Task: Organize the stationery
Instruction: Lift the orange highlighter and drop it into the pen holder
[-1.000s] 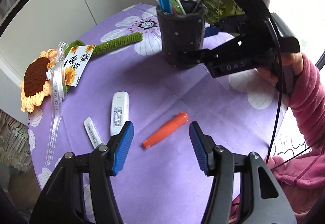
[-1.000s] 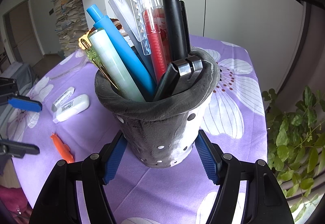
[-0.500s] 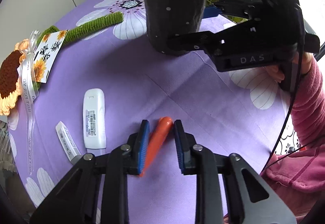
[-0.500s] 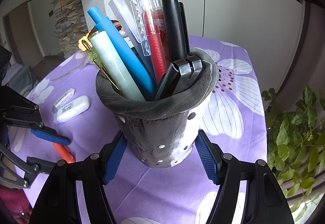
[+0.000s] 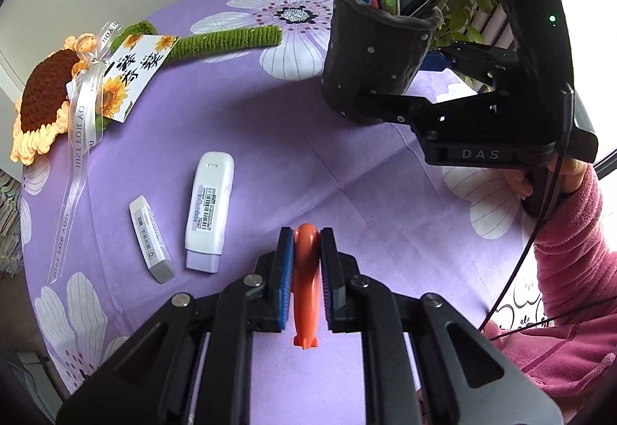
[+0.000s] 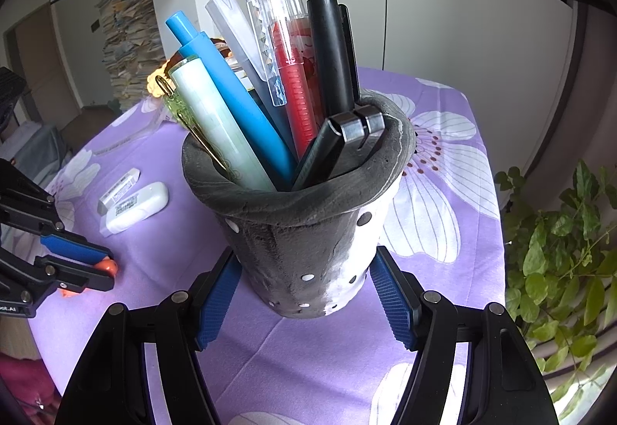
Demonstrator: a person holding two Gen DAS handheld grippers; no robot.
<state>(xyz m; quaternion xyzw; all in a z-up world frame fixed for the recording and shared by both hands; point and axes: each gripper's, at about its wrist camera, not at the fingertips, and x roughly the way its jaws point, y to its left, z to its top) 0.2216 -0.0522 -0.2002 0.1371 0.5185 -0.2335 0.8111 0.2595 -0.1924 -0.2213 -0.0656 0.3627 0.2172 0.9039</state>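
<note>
An orange pen (image 5: 304, 294) lies on the purple flowered tablecloth (image 5: 293, 155). My left gripper (image 5: 305, 243) is shut on it, its blue pads pressing both sides of the barrel. In the right wrist view this gripper (image 6: 104, 268) sits low at the left, with the pen's orange tip (image 6: 109, 265) showing between its jaws. A dark grey pen holder (image 6: 308, 232) stands upright, full of several pens. My right gripper (image 6: 305, 259) is shut on its lower part, one pad against each side. The holder (image 5: 370, 51) also shows at the far right of the left wrist view.
A white correction tape (image 5: 210, 209) and a grey-tipped eraser (image 5: 150, 238) lie left of the orange pen. A crochet sunflower (image 5: 50, 105) with a ribbon rests at the table's far left. A potted plant (image 6: 559, 251) stands beyond the table edge. A pink sleeve (image 5: 570, 243) is at the right.
My left gripper came down over the orange pen and its jaws closed from wide apart onto the barrel. The right gripper and the pen holder stayed still.
</note>
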